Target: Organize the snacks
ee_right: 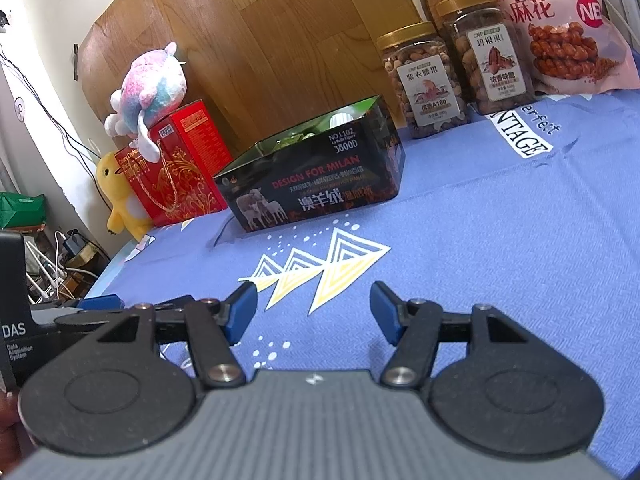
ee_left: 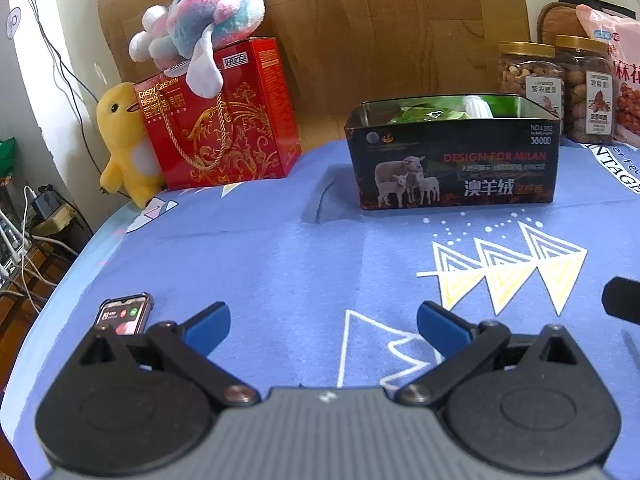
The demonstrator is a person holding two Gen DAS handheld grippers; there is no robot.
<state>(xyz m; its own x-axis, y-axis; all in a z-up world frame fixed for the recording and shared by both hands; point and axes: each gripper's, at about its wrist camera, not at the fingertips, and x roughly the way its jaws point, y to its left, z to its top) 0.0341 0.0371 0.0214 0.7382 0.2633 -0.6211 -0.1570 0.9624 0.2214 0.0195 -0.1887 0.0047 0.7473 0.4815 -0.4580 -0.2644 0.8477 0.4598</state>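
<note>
Both tongs, left (ee_left: 323,330) and right (ee_right: 313,312), spread apart and unladen, black tin (ee_left: 454,160) well ahead.

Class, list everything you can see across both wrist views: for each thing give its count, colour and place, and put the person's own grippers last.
tin box: 1, black with sheep print, open, centre of the cloth, green packets inside
nut jars: 2, clear with gold lids, back right
snack bag: 1, pink, behind the jars
gift box: 1, red and gold, back left
plush toy: 1, pink and blue, on the gift box
yellow plush: 1, beside the gift box
phone: 1, screen lit, near left edge
tablecloth: 1, blue, patterned
left gripper: open, empty
right gripper: open, empty
</note>
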